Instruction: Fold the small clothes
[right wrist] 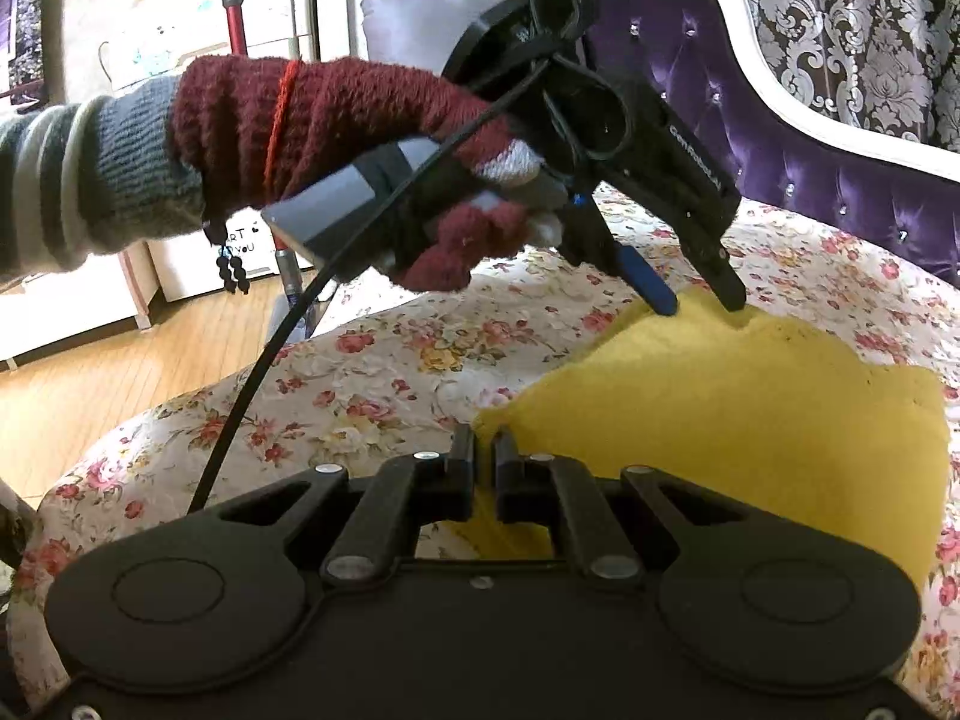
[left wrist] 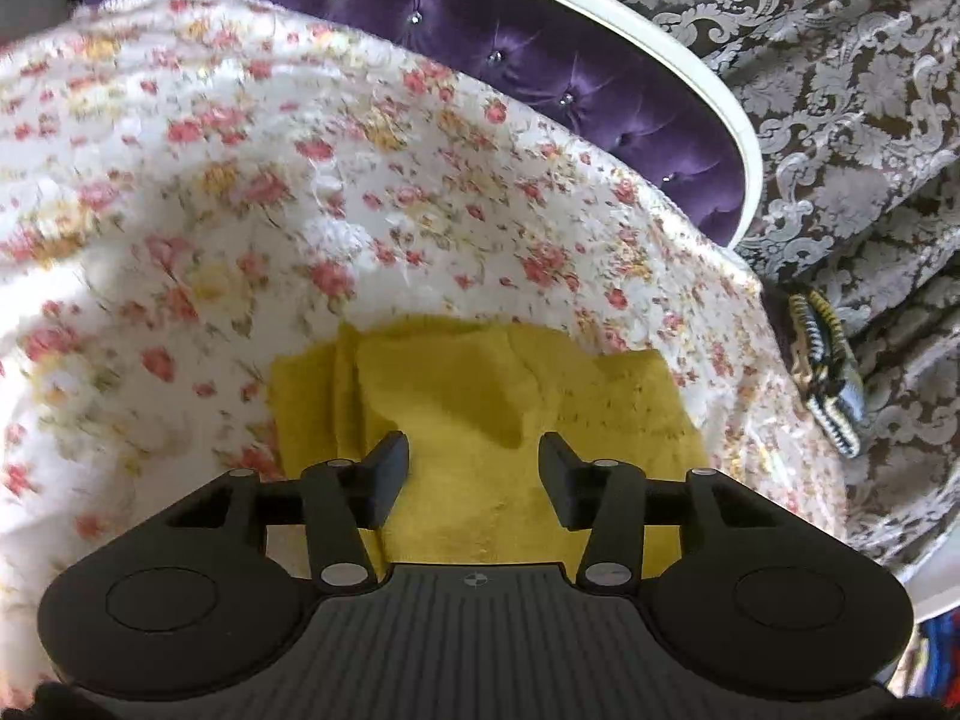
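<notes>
Floral quilted cover [left wrist: 252,192] spread over a purple tufted sofa [left wrist: 540,54] with a white frame forms the work surface. Yellow cloth [left wrist: 480,408] (a small knitted piece, partly folded, with raised creases) lies on the cover directly ahead of and beneath the left gripper [left wrist: 474,474], whose jaws stand spread apart over the fabric with nothing pinched between them; whether the tips touch the cloth cannot be told. In the right wrist view the same cloth [right wrist: 750,420] extends forward and to the right of the right gripper [right wrist: 485,468], whose jaws are pressed together on the cloth's near corner. Beyond it the left gripper [right wrist: 702,300] points down at the cloth's far edge, carried by a hand [right wrist: 336,138] in a dark red knitted glove with a grey striped sleeve; a black cable [right wrist: 258,372] trails from it. Damask curtain [left wrist: 840,120] hangs to the right of the sofa back. Wooden floor [right wrist: 120,354] and white furniture lie far left.
</notes>
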`<state>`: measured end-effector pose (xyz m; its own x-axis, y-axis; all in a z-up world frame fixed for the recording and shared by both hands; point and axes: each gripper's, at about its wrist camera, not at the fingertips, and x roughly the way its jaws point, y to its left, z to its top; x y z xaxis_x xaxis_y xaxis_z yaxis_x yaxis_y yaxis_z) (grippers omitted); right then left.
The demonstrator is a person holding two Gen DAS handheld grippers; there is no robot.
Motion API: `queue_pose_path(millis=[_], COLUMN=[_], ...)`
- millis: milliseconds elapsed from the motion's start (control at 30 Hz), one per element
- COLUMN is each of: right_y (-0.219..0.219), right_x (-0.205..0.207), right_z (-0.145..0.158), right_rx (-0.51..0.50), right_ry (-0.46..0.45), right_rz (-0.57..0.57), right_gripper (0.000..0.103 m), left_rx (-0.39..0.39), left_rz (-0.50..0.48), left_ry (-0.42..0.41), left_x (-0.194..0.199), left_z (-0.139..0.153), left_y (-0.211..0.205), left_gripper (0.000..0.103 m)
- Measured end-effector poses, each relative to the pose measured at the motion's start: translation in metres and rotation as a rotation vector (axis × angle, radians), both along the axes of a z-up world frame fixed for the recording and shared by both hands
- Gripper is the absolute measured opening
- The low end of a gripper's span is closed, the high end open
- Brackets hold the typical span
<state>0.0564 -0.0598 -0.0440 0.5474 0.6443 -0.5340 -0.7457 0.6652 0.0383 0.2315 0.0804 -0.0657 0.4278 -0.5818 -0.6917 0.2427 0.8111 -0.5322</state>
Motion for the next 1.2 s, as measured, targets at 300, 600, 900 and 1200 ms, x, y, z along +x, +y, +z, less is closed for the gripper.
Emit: queue_pose_path(millis=[300,600,900,1200], right_y=[-0.003,-0.005,-0.004,0.002], right_x=[-0.001,0.000,0.001,-0.003], right_z=[0.000,-0.001,-0.002,0.005], right_rx=[0.015,0.029,0.022,0.028], right_ry=[0.008,0.011,0.013,-0.011], right_rz=[-0.013,-0.012,-0.017,0.000], right_gripper=[0.012,0.012,0.012,0.012], left_rx=[0.049,0.036,-0.011,0.031], left_rz=[0.053,0.053,0.042,0.108], left_ry=[-0.017,0.033,0.027,-0.140], left_x=[-0.001,-0.001,0.005,-0.021], left_z=[0.005,-0.006,-0.009,0.017], left_y=[0.002,0.007,-0.011,0.008], left_gripper=[0.049,0.057,0.043,0.004])
